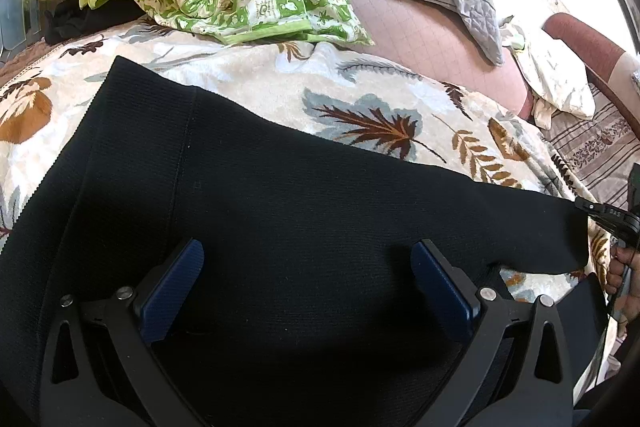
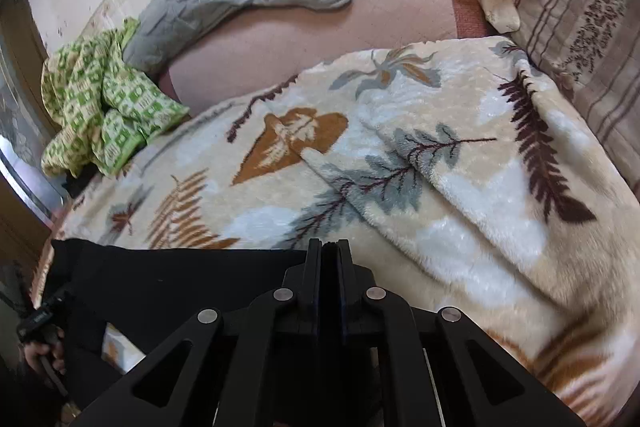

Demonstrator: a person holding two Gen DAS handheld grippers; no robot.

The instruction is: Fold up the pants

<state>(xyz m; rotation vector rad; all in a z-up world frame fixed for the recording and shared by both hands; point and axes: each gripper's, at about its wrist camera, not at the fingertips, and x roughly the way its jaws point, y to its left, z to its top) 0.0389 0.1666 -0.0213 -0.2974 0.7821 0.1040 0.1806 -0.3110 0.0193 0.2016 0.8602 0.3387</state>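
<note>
Pants edge clamped at the right

The pants (image 1: pixel 280 211) are laid lengthwise across the bed; right gripper (image 2: pixel 330 255) jaws are closed on one end, left gripper (image 1: pixel 308 267) jaws held apart above.

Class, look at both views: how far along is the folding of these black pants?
Done: the pants lie spread flat on the leaf-patterned blanket. In hand: the right gripper has shut on their far edge; the left gripper hovers open above them. Left: no fold shows yet.
</note>
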